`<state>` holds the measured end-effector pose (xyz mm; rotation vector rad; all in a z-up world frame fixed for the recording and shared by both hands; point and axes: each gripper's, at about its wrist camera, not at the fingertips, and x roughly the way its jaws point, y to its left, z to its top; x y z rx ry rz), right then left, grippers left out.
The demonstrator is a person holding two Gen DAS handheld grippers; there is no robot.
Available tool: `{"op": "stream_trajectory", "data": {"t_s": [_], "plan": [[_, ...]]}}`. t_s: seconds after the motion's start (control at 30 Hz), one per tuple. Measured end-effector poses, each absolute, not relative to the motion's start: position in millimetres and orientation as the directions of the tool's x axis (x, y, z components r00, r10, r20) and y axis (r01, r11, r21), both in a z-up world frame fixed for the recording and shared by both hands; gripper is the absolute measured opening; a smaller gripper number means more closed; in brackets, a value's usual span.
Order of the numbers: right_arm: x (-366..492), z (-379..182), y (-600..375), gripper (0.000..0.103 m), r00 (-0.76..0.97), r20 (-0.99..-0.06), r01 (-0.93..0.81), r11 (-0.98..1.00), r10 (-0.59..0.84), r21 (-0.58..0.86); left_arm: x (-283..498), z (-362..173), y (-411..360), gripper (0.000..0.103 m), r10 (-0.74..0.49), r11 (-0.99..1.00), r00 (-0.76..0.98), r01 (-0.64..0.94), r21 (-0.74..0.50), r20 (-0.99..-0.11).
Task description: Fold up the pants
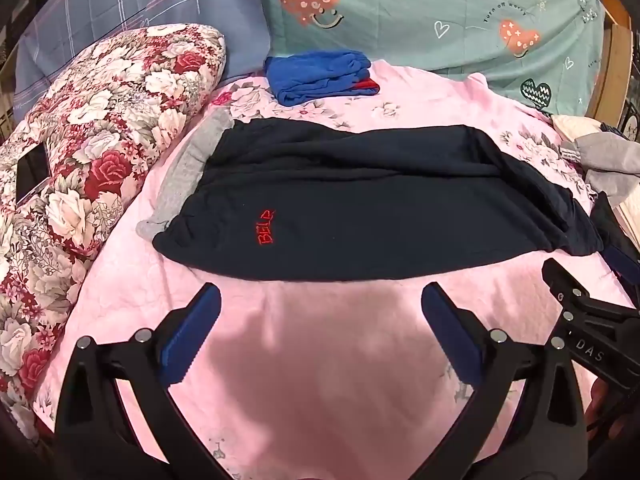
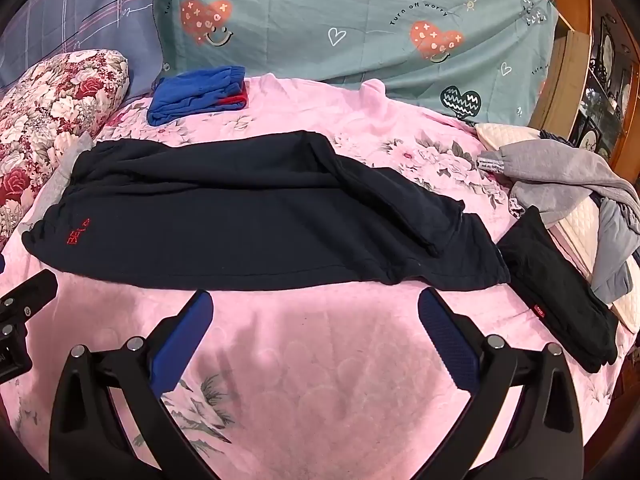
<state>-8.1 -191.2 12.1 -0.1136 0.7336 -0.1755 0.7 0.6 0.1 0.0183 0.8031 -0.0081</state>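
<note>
In the left wrist view the left claw (image 1: 320,308) fills the bottom of the frame, released, its blue pads (image 1: 192,332) spread wide over bare pink bedspread (image 1: 320,360) and holding nothing. The right claw's black body juts in at the lower right edge, mostly cut off. In the right wrist view the right claw (image 2: 314,314) is likewise released and empty at the bottom of the frame, with a piece of the left claw showing at the lower left edge.

Just beyond both sets of fingertips, apart from them, the pants (image 1: 360,208) lie flat across the middle of the frame, dark navy, folded lengthwise with one leg on the other. The waist sits at the left, with red stitched lettering (image 1: 265,227) near it; the last letters are hard to read. The leg ends reach to the right. A grey cloth (image 1: 188,168) pokes out from under the waist, mostly hidden.

At the right of the right wrist view a black garment (image 2: 560,300) lies just beside the leg ends, and behind it a grey heap (image 2: 568,184) rests on a cream pad, cut off by the frame edge.

At the left is a floral pillow (image 1: 100,140). Farther back, a blue bundle (image 1: 320,76) with a red edge sits folded at upper centre. Behind it lies a green quilt (image 1: 440,12) with hearts.
</note>
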Motion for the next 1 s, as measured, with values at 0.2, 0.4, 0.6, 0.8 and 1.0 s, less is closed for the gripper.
{"op": "stream_trajectory", "data": {"t_s": [0.2, 0.4, 0.6, 0.8, 1.0], "plan": [[-5.8, 10.2, -192.1, 0.102, 0.724, -0.659, 0.123, 0.979, -0.202, -0.164, 1.8, -0.8, 3.4, 0.101, -0.012, 1.000, 0.690, 0.021, 0.004, -0.724], [-5.2, 10.8, -190.9, 0.102, 0.725, -0.658, 0.120, 0.978, -0.203, -0.169, 2.9, 0.3, -3.9, 0.101, -0.005, 1.000, 0.692, 0.026, 0.018, -0.722], [-5.1, 11.4, -190.3, 0.102, 0.726, -0.657, 0.121, 0.978, -0.205, -0.171, 4.1, 1.5, -0.3, 0.101, -0.001, 1.000, 0.691, 0.021, 0.019, -0.723], [-5.0, 12.1, -190.3, 0.102, 0.726, -0.656, 0.122, 0.978, -0.204, -0.170, 3.4, 1.0, 0.9, 0.101, -0.010, 1.000, 0.687, 0.021, 0.005, -0.726], [-5.3, 11.6, -191.1, 0.102, 0.725, -0.658, 0.123, 0.978, -0.203, -0.166, 3.2, -0.2, 0.1, 0.101, -0.013, 1.000, 0.698, 0.024, 0.005, -0.716]]}}
